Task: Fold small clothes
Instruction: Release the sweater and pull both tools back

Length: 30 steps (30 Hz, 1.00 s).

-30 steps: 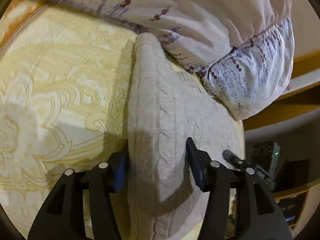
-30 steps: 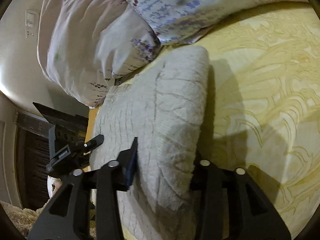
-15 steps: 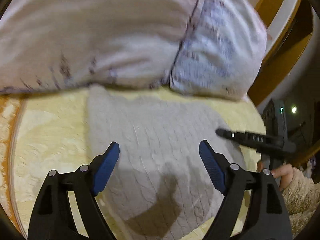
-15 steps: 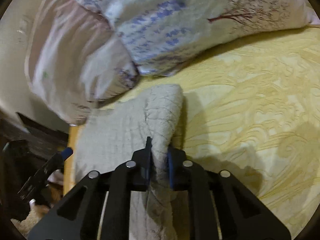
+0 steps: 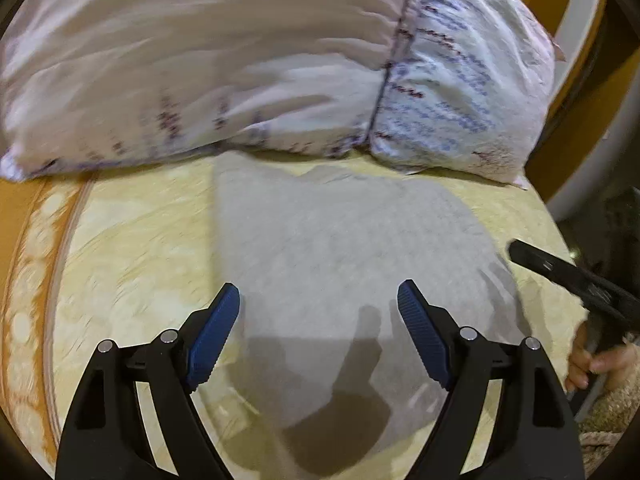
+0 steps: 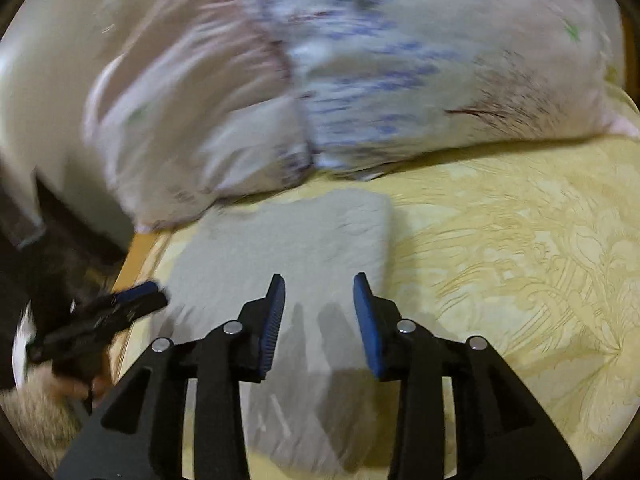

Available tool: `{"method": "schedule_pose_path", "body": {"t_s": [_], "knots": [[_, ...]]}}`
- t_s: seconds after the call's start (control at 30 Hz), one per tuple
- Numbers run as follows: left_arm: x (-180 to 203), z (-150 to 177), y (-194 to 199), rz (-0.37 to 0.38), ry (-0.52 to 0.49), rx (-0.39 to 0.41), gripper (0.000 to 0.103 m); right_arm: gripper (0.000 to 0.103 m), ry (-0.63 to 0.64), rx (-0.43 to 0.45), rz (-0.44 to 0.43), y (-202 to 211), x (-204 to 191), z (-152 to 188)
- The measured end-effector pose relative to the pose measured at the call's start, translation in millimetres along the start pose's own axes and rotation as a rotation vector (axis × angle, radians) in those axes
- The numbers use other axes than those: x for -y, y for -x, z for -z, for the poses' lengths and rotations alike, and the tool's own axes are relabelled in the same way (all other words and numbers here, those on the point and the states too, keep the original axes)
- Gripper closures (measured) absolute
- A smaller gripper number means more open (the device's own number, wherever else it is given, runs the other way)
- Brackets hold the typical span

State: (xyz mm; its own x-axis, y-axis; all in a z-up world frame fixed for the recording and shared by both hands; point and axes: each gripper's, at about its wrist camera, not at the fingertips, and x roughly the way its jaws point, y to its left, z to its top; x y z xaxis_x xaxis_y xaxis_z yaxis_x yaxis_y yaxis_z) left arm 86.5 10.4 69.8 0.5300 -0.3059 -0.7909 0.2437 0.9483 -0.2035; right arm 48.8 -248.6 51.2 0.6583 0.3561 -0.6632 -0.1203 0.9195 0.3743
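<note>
A folded grey cable-knit sweater lies flat on the yellow patterned bedspread, just in front of the pillows. My left gripper is open and empty, held above the sweater's near part. In the right wrist view the same sweater lies on the bedspread. My right gripper is open and empty above the sweater's near right part. Each gripper shows at the edge of the other's view: the right gripper and the left gripper.
Two floral pillows lie against the headboard behind the sweater, also in the right wrist view. The bed's edge runs beside the sweater. A hand shows at the edge. Both views are motion-blurred.
Both grippers let go of the sweater and pulled back and up. The right gripper, shut on a fold half a second ago, is now open. The sweater now lies flat.
</note>
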Motion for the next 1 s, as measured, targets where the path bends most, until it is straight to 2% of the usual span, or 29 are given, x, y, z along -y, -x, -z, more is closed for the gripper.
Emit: {"method": "schedule_pose_path", "body": {"t_s": [0.1,0.2,0.3,0.37,0.43,0.47,0.5,0.53,0.6,0.7,0.8,1.0], "knots": [[-6,12,-6,-0.050,0.021,-0.046,0.021,0.070,0.056,-0.057,0.007,-8,-13,14],[-9,19,-17,-0.060,0.032,-0.077,0.020,0.070,0.061,-0.139,0.088,-27,-13,25],[-11,24,-23,-0.076,0.057,-0.077,0.014,0.070,0.087,-0.128,0.124,-34,-17,27],[-13,24,-18,-0.071,0.094,-0.076,0.014,0.069,0.110,-0.131,0.157,-31,-25,25],[-16,28,-5,-0.059,0.112,-0.049,0.014,0.053,0.111,-0.092,0.179,-20,-31,26],[-15,31,3,-0.058,0.110,-0.029,0.013,0.034,0.110,-0.055,0.194,-9,-30,28],[-15,36,12,-0.066,0.102,-0.012,0.010,0.021,0.115,-0.002,0.224,3,-32,31],[-15,40,18,-0.078,0.098,-0.005,0.005,0.018,0.121,0.023,0.238,11,-33,35],[-15,51,29,-0.089,0.098,0.003,0.004,0.009,0.125,0.057,0.275,23,-37,42],[-15,63,35,-0.094,0.107,-0.009,0.002,0.002,0.113,0.081,0.326,30,-37,49],[-13,74,35,-0.123,0.102,-0.035,0.001,0.002,0.075,0.081,0.365,32,-36,59],[-6,90,35,-0.181,0.080,-0.073,0.001,0.002,0.029,0.033,0.388,26,-38,78]]}}
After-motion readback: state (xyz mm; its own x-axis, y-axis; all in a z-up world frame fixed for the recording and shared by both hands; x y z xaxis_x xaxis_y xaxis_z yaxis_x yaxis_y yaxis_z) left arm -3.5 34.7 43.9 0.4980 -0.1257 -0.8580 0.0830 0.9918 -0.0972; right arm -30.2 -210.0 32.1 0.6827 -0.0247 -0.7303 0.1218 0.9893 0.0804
